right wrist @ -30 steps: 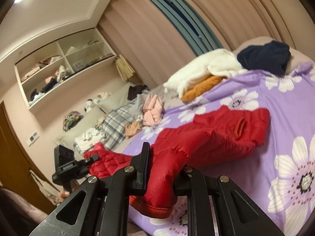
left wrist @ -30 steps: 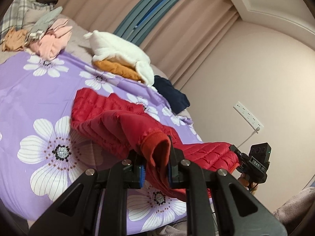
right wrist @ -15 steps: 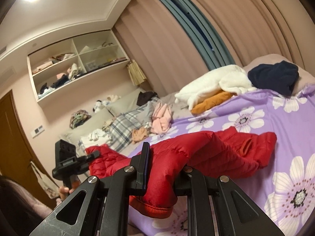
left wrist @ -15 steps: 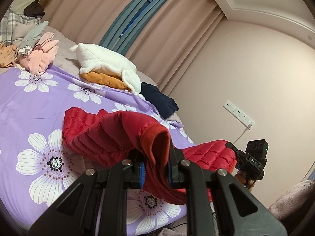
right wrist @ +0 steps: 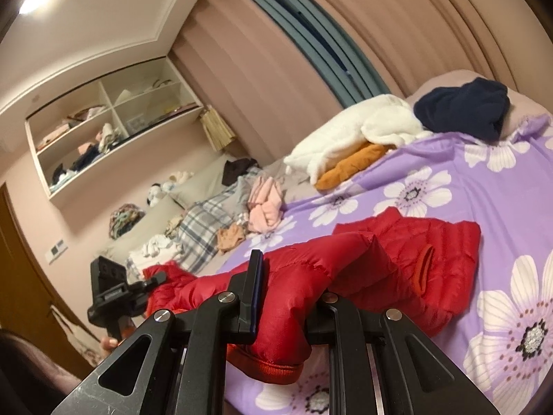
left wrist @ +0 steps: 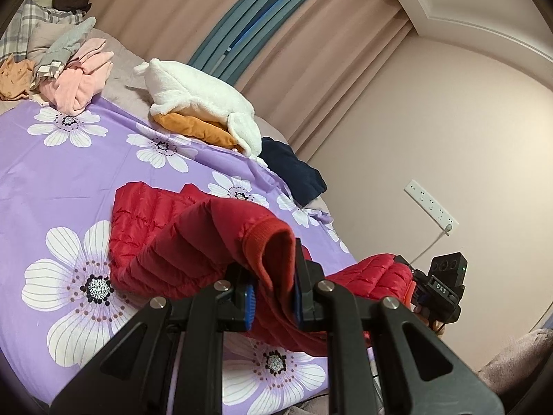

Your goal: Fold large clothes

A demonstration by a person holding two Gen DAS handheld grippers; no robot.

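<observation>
A red quilted puffer jacket [left wrist: 162,242] lies partly on the purple flowered bedspread [left wrist: 52,159] and is lifted at its near edge. My left gripper [left wrist: 273,297] is shut on its ribbed red hem. My right gripper [right wrist: 287,304] is shut on another part of the jacket [right wrist: 408,256]. Each gripper shows in the other's view, the right one [left wrist: 439,294] at the far right, the left one [right wrist: 114,294] at the far left. The jacket hangs stretched between them above the bed's near edge.
A white fleece on an orange garment [left wrist: 204,103], a navy garment [left wrist: 290,173] and a pink and grey clothes pile [left wrist: 76,72] lie at the bed's far side. A plaid blanket [right wrist: 204,231] and wall shelves [right wrist: 103,131] are at the left. A wall socket [left wrist: 432,204] is at the right.
Both grippers keep their hold on the jacket. After a brief raise and tilt, the views have swung back down toward the bed. The jacket's far part has shifted slightly on the bedspread.
</observation>
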